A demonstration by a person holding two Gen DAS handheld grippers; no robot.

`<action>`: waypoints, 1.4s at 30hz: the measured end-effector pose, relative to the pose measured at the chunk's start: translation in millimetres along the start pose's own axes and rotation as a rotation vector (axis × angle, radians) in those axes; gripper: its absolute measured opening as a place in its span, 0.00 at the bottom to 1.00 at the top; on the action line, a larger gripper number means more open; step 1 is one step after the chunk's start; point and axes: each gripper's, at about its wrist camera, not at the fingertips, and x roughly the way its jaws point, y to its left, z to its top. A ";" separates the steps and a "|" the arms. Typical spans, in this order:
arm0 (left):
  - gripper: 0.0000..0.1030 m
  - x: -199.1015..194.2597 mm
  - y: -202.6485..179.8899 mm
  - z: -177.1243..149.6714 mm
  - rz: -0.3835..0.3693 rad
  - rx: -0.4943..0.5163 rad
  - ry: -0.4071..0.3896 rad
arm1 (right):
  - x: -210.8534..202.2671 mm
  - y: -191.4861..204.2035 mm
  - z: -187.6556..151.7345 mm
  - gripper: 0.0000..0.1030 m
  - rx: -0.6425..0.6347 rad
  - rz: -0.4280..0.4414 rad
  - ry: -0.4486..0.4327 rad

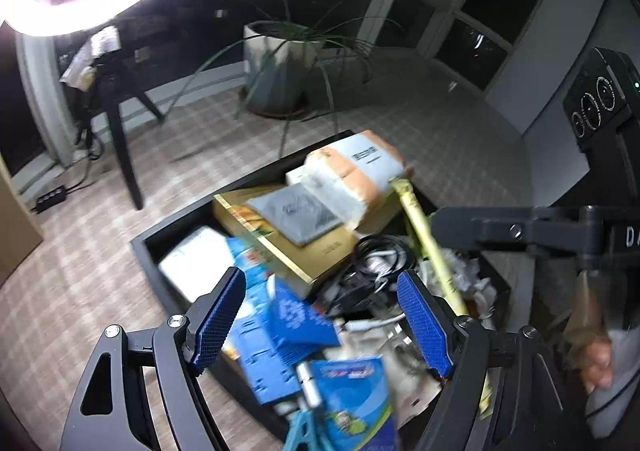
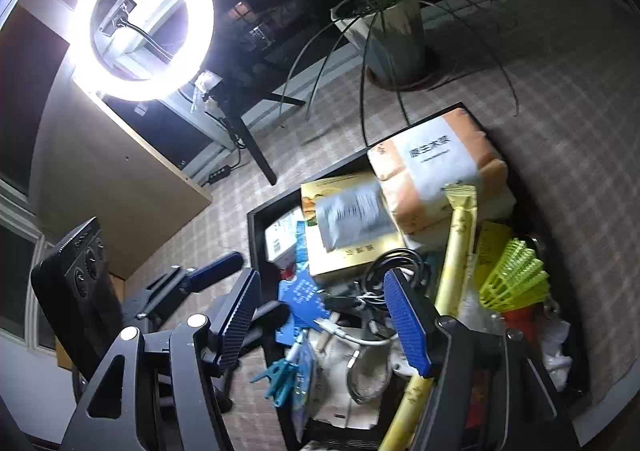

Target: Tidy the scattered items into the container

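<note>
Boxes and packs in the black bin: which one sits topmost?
The orange-and-white tissue pack, at the far end of the black bin. It rests above the gold box, which carries only a flat grey packet.

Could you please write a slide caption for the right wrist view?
Open right tongs hover over the full black container, ring light glowing behind.

Matt black container [image 2: 256,235], glossy gold cardboard box [image 2: 352,251], textured blue rubber fingers [image 2: 404,315], checked woven carpet [image 1: 80,283]

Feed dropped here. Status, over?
Left gripper and right gripper open, empty. Black tray heaped full. Yellow stick pack juts near right's fingers.
</note>
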 end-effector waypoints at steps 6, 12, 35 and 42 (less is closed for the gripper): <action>0.79 -29.4 12.7 -17.9 0.086 -0.003 -0.016 | 0.7 11.7 -13.7 0.60 -0.061 -0.051 0.012; 0.79 -74.8 29.6 -46.6 0.164 -0.040 -0.044 | -6.6 41.8 -37.5 0.60 -0.142 -0.076 -0.003; 0.84 -271.1 60.2 -213.0 0.534 -0.260 -0.172 | -22.1 191.3 -168.1 0.65 -0.428 -0.083 -0.091; 0.88 -322.4 72.0 -263.7 0.602 -0.362 -0.215 | -24.4 229.3 -203.7 0.65 -0.486 -0.075 -0.110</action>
